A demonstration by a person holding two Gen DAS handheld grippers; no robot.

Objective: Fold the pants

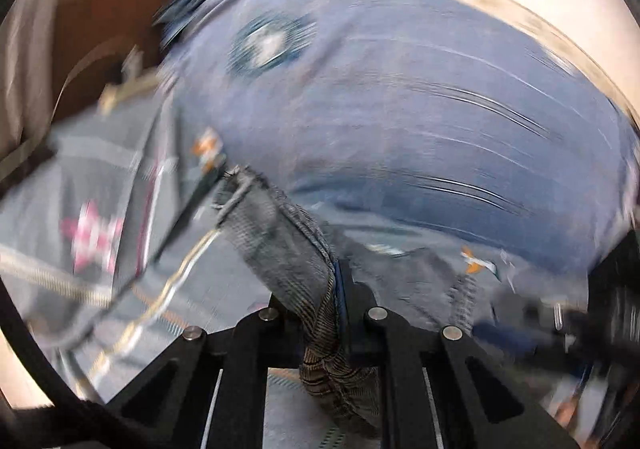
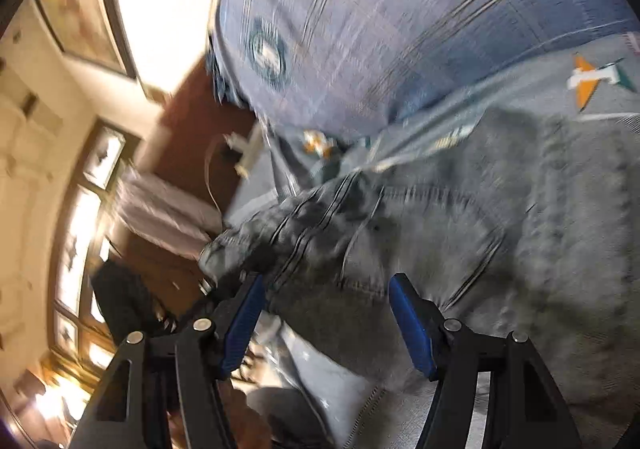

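Note:
The pants are grey denim jeans. In the left wrist view my left gripper (image 1: pixel 338 285) is shut on a frayed hem strip of the jeans (image 1: pixel 276 245), which hangs up and out from between the fingers. In the right wrist view my right gripper (image 2: pixel 326 293) is open, its blue pads (image 2: pixel 408 317) apart on either side of the jeans' waist area (image 2: pixel 420 233), which lies on the bed. Both views are motion-blurred.
A grey patterned bedsheet (image 1: pixel 92 185) covers the bed, with a blue pillow (image 1: pixel 400 97) behind it, also in the right wrist view (image 2: pixel 360 17). A brown headboard (image 2: pixel 188 129), windows (image 2: pixel 80 217) and a dark bag (image 2: pixel 124 297) are at the left.

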